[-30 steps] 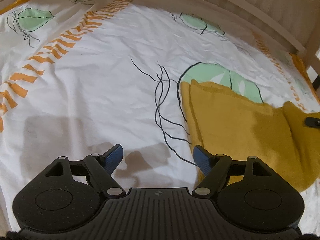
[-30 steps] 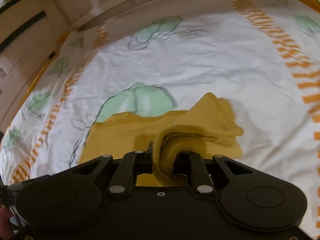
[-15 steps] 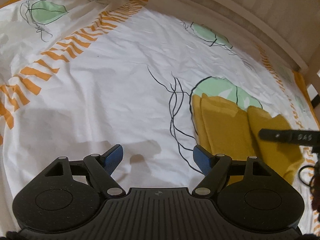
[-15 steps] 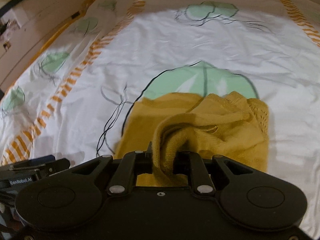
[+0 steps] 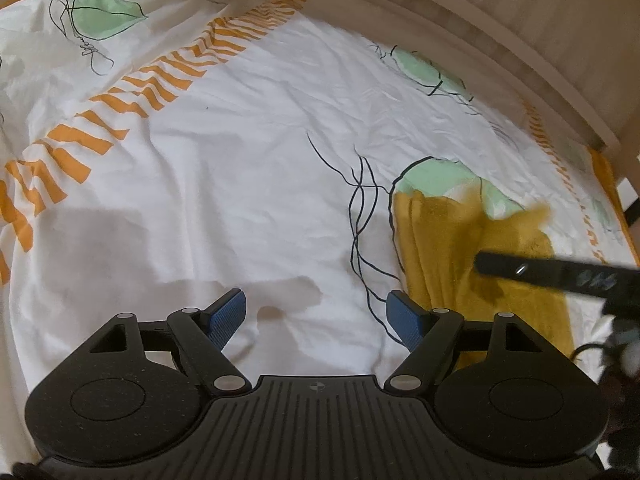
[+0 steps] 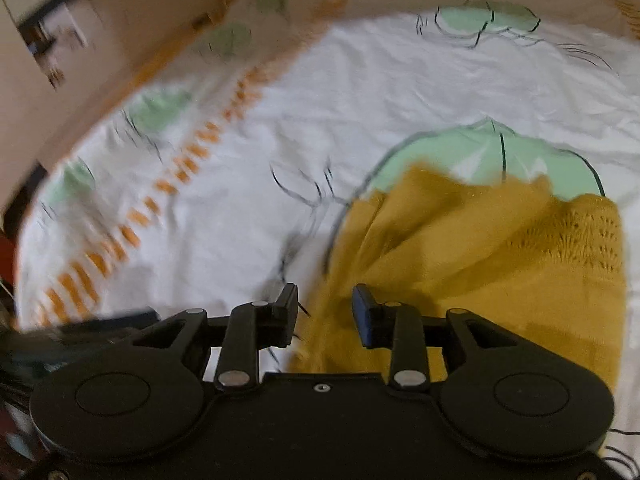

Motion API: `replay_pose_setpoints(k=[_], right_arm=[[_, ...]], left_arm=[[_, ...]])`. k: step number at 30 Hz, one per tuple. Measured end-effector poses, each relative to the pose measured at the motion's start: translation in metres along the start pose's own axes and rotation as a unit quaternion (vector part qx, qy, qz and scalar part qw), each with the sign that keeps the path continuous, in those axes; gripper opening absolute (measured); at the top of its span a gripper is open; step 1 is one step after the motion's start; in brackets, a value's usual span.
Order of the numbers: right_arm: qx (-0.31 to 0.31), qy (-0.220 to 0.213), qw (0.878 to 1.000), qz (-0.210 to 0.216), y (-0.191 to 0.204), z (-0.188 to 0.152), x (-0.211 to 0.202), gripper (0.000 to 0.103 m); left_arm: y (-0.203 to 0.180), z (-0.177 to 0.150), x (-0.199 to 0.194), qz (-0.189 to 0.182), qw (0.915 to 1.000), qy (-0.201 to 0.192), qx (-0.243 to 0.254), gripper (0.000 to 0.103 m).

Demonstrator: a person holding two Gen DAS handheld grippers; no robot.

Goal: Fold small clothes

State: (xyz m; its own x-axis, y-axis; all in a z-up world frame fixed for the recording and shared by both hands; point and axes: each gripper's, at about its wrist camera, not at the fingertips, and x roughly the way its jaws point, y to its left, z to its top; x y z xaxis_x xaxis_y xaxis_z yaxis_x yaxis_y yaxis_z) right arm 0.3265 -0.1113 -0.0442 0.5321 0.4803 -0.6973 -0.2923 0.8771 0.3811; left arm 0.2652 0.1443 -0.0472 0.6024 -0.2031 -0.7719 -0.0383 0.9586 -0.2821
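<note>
— Left wrist view first: what lies around the work?

— A white bedsheet (image 5: 248, 184) with orange dashes, green leaf shapes and thin black lines. A pale wooden bed frame (image 5: 500, 44) curves along its far edge. The left gripper (image 5: 316, 314) hangs over bare sheet with its blue pads spread wide and nothing between them.

— And the garment?

— The mustard knit top (image 5: 440, 248) lies on the sheet to the right of that gripper, its far end covering part of a green leaf. One black finger of the right gripper (image 5: 552, 274) reaches across it from the right and hides a strip of the fabric.

— Which way does it run?

— In this view its long side runs from near the camera away toward the leaf, with lengthwise folds along the left edge.

— Right wrist view?

— Blurred. The right gripper (image 6: 326, 314) has just been opening; its jaws stand partly apart. Loose yellow cloth (image 6: 480, 248) sits in the gap and beyond, but the pads are not pressing it. The left gripper (image 6: 80, 332) shows as a dark smear at lower left.
</note>
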Motion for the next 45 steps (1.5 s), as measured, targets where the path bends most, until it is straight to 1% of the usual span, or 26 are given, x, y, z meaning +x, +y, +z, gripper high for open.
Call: replay_pose_setpoints(k=[2, 5, 8, 10, 12, 13, 15, 17, 18, 20, 22, 23, 24, 26, 28, 29, 31, 33, 34, 35, 36, 37, 39, 41, 43, 45], right_arm=[[0.009, -0.014, 1.0, 0.008, -0.003, 0.002, -0.01, 0.043], [0.008, -0.028, 1.0, -0.001, -0.009, 0.002, -0.025, 0.043], [-0.02, -0.029, 0.999, -0.025, -0.012, -0.008, -0.037, 0.051], [-0.058, -0.026, 0.997, -0.04, -0.008, -0.022, -0.043, 0.056], [-0.106, -0.031, 0.992, -0.062, 0.002, -0.039, -0.047, 0.066], [-0.13, -0.035, 0.988, -0.074, 0.008, -0.047, -0.049, 0.07], [-0.177, -0.044, 0.978, -0.099, 0.021, -0.065, -0.05, 0.087], [-0.231, -0.055, 0.962, -0.132, 0.037, -0.085, -0.048, 0.094], [-0.254, -0.06, 0.953, -0.151, 0.042, -0.093, -0.048, 0.095], [-0.305, -0.063, 0.931, -0.189, 0.056, -0.109, -0.042, 0.095], [-0.339, -0.055, 0.92, -0.186, 0.063, -0.119, -0.039, 0.093], [-0.347, -0.055, 0.92, -0.176, 0.065, -0.122, -0.039, 0.087], [-0.348, -0.056, 0.92, -0.168, 0.067, -0.123, -0.038, 0.081], [-0.351, -0.049, 0.923, -0.15, 0.07, -0.123, -0.033, 0.074], [-0.352, -0.052, 0.923, -0.148, 0.071, -0.123, -0.027, 0.07], [-0.352, -0.053, 0.923, -0.147, 0.071, -0.123, -0.023, 0.066], [-0.343, -0.044, 0.928, -0.139, 0.067, -0.12, -0.016, 0.058], [-0.328, -0.035, 0.935, -0.131, 0.063, -0.118, -0.011, 0.046], [-0.324, -0.032, 0.937, -0.127, 0.061, -0.117, -0.009, 0.044], [-0.321, -0.029, 0.938, -0.124, 0.058, -0.116, -0.008, 0.036], [-0.317, -0.028, 0.94, -0.121, 0.057, -0.117, -0.009, 0.018], [-0.305, -0.029, 0.945, -0.113, 0.054, -0.116, -0.012, 0.012], [-0.276, -0.046, 0.954, -0.106, 0.048, -0.114, -0.02, 0.011], [-0.255, -0.071, 0.959, -0.102, 0.043, -0.113, -0.032, 0.011], [-0.237, -0.091, 0.963, -0.095, 0.038, -0.112, -0.043, 0.011], [-0.222, -0.1, 0.966, -0.088, 0.034, -0.111, -0.049, 0.011]], left_arm=[[0.0, 0.0, 0.001, 0.001, 1.0, 0.001, -0.001, 0.076], [0.0, 0.0, 0.001, 0.001, 1.0, 0.001, -0.001, 0.076], [0.0, 0.0, 0.001, -0.001, 1.0, 0.002, 0.0, 0.076], [-0.001, -0.001, 0.002, -0.003, 1.0, 0.003, 0.0, 0.076], [-0.001, -0.001, 0.003, -0.006, 1.0, 0.003, 0.001, 0.076], [-0.002, -0.002, 0.004, -0.007, 1.0, 0.003, 0.001, 0.076], [-0.003, -0.002, 0.004, -0.008, 1.0, 0.003, 0.003, 0.076], [-0.004, -0.003, 0.005, -0.008, 0.9999, 0.005, 0.005, 0.076], [-0.004, -0.004, 0.006, -0.008, 0.9999, 0.006, 0.006, 0.076], [-0.005, -0.004, 0.008, -0.008, 0.9999, 0.009, 0.008, 0.076], [-0.006, -0.005, 0.009, -0.008, 0.9999, 0.012, 0.009, 0.076], [-0.006, -0.005, 0.01, -0.008, 0.9998, 0.014, 0.009, 0.076], [-0.007, -0.006, 0.01, -0.007, 0.9998, 0.015, 0.009, 0.076], [-0.007, -0.007, 0.011, -0.007, 0.9998, 0.018, 0.01, 0.076], [-0.006, -0.007, 0.012, -0.006, 0.9997, 0.021, 0.01, 0.076], [-0.006, -0.008, 0.013, -0.006, 0.9997, 0.023, 0.01, 0.076], [-0.006, -0.008, 0.014, -0.006, 0.9996, 0.024, 0.01, 0.076], [-0.006, -0.008, 0.015, -0.006, 0.9996, 0.026, 0.011, 0.076], [-0.005, -0.008, 0.015, -0.006, 0.9996, 0.027, 0.011, 0.076], [-0.005, -0.008, 0.015, -0.006, 0.9995, 0.028, 0.011, 0.076], [-0.005, -0.008, 0.015, -0.006, 0.9995, 0.028, 0.01, 0.076], [-0.004, -0.008, 0.015, -0.007, 0.9995, 0.028, 0.01, 0.076], [-0.004, -0.007, 0.014, -0.012, 0.9996, 0.025, 0.007, 0.076], [-0.004, -0.006, 0.01, -0.023, 0.9996, 0.018, 0.001, 0.076], [-0.004, -0.004, 0.005, -0.044, 0.9989, 0.013, -0.007, 0.076], [-0.005, -0.001, 0.0, -0.074, 0.9971, 0.008, -0.02, 0.076]])
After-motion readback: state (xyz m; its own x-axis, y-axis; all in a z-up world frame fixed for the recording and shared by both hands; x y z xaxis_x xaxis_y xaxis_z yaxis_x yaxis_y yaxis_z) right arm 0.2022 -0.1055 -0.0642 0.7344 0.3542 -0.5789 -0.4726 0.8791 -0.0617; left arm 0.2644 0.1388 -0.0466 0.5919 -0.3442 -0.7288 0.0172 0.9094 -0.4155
